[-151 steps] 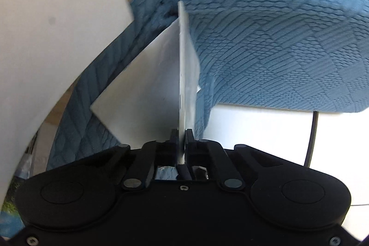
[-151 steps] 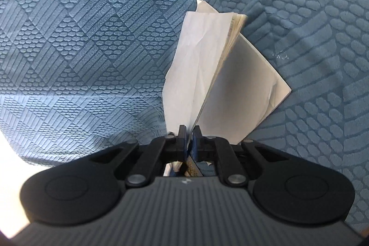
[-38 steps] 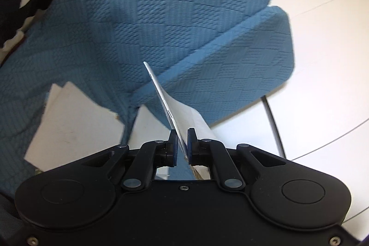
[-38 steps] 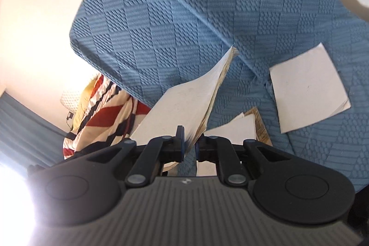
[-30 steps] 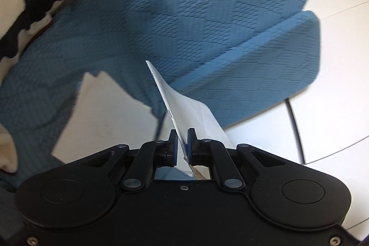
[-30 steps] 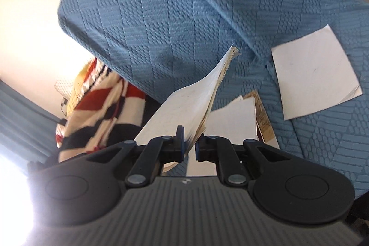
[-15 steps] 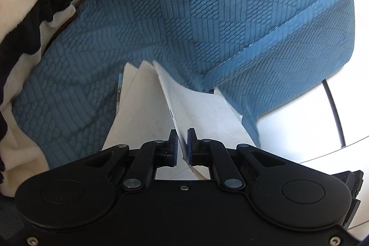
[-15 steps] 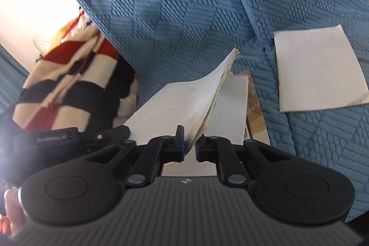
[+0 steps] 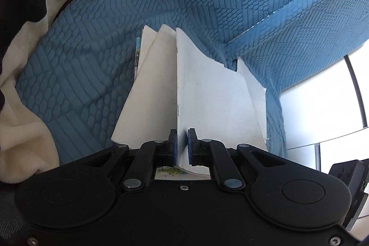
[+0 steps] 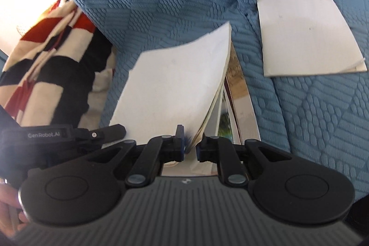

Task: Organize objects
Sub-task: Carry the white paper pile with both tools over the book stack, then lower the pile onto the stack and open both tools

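A white booklet stands on edge between the pads of my left gripper, which is shut on it. In the right wrist view the white booklet curves up to the left, and my right gripper is shut on its near edge. It hangs just above a stack of booklets on the blue sofa seat; the stack also shows in the left wrist view. The left gripper body is at the booklet's lower left corner.
Another white booklet lies alone on the seat to the right. A striped red, black and cream blanket is bunched at the left. White floor tiles and a black cable lie past the sofa's edge.
Both grippers have come down with the booklet, tilting further downward. The stack on the seat is now close under it, and the blanket and lone booklet look nearer.
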Motion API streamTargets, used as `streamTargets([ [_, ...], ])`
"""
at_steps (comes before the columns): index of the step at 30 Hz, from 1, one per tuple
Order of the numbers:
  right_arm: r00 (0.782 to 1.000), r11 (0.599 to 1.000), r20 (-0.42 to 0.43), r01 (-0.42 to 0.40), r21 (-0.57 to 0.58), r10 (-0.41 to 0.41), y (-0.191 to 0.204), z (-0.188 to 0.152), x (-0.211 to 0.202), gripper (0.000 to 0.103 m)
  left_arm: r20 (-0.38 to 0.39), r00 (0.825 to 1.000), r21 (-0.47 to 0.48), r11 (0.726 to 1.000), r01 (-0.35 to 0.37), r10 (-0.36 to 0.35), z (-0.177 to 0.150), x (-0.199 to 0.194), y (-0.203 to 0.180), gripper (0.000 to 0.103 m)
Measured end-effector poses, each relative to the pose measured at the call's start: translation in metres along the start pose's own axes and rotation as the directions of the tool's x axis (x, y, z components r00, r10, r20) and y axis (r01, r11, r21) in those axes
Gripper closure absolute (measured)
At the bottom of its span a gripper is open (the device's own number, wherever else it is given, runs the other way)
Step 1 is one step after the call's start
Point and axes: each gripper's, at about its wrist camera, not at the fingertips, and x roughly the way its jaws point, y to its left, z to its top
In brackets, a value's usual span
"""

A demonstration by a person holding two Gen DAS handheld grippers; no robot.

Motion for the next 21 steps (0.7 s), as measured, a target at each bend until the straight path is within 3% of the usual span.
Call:
streamTargets([
  [4, 1.0, 1.0, -0.014, 0.011, -0.018, -0.011, 0.002, -0.003, 0.001, 0.089, -0.007, 1.0, 0.002, 1.0, -0.018, 0.018, -0.001, -0.001, -0.002, 0.093],
  [6, 1.0, 1.0, -0.024, 0.013, -0.018, -0.013, 0.002, -0.002, 0.0, 0.085, -0.006, 0.999, 0.003, 0.999, -0.034, 0.034, -0.001, -0.004, -0.004, 0.082],
  [8, 0.999, 1.0, -0.038, 0.01, -0.008, -0.01, 0.001, -0.001, -0.001, 0.072, -0.007, 0.999, 0.008, 0.999, -0.043, 0.043, -0.002, -0.006, -0.006, 0.076],
  [10, 0.999, 1.0, -0.048, -0.001, 0.011, 0.002, 0.0, -0.001, -0.005, 0.047, -0.008, 0.999, 0.01, 0.999, -0.05, 0.05, -0.003, -0.008, -0.008, 0.07],
  [11, 0.999, 1.0, -0.048, -0.004, 0.019, 0.005, 0.0, -0.002, -0.007, 0.044, -0.007, 0.998, 0.015, 0.998, -0.058, 0.058, -0.003, -0.01, -0.01, 0.062],
  [12, 0.999, 1.0, -0.051, -0.006, 0.022, 0.007, 0.001, -0.002, -0.01, 0.042, -0.003, 0.998, 0.02, 0.997, -0.068, 0.068, -0.003, -0.012, -0.012, 0.056],
  [21, 0.999, 1.0, -0.04, 0.002, -0.031, -0.004, 0.008, 0.004, -0.045, 0.043, 0.045, 0.995, 0.105, 0.99, -0.093, 0.089, 0.002, -0.046, -0.053, 0.049],
])
